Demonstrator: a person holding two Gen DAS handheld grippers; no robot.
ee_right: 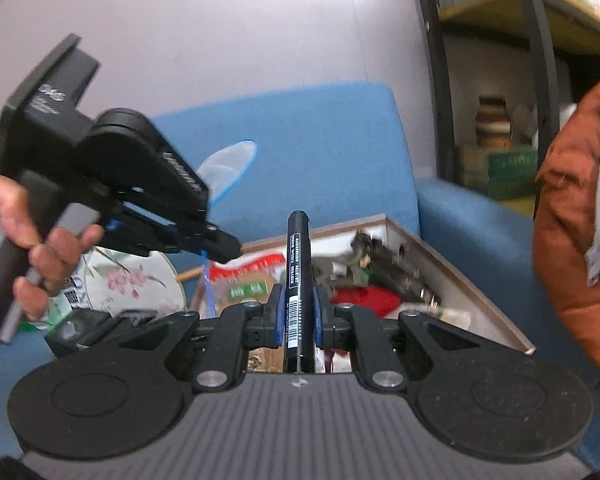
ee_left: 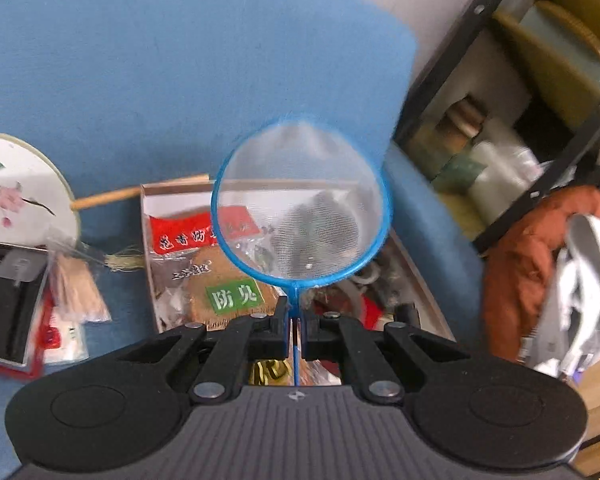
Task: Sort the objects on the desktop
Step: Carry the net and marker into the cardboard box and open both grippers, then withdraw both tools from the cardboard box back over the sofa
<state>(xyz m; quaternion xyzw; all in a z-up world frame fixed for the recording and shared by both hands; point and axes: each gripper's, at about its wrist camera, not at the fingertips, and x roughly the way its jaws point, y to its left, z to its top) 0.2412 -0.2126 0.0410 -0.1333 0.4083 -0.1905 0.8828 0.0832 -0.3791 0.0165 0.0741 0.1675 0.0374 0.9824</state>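
Gripping a black marker (ee_right: 298, 280), the right tool (ee_right: 298, 316) has its jaws closed on the barrel, whose long axis runs straight out along the fingers with the cap end pointing away over the open box (ee_right: 472, 284) on the blue sofa (ee_right: 320, 152). The left tool (ee_left: 296, 330) is clamped on the thin blue handle of a small round net (ee_left: 300, 204), and the hoop stands ahead of it, also above the box. In the right view the left tool sits higher and to the left, held in a hand (ee_right: 40, 240). Both carried things lie over the box, so the drop looks to hinge on which part of it each belongs in. The mesh veils the packets (ee_left: 204, 264) behind it; the box's near end is hidden by both tools, and its far clutter is blurred. A painted fan (ee_left: 16, 196) lies left of the box.
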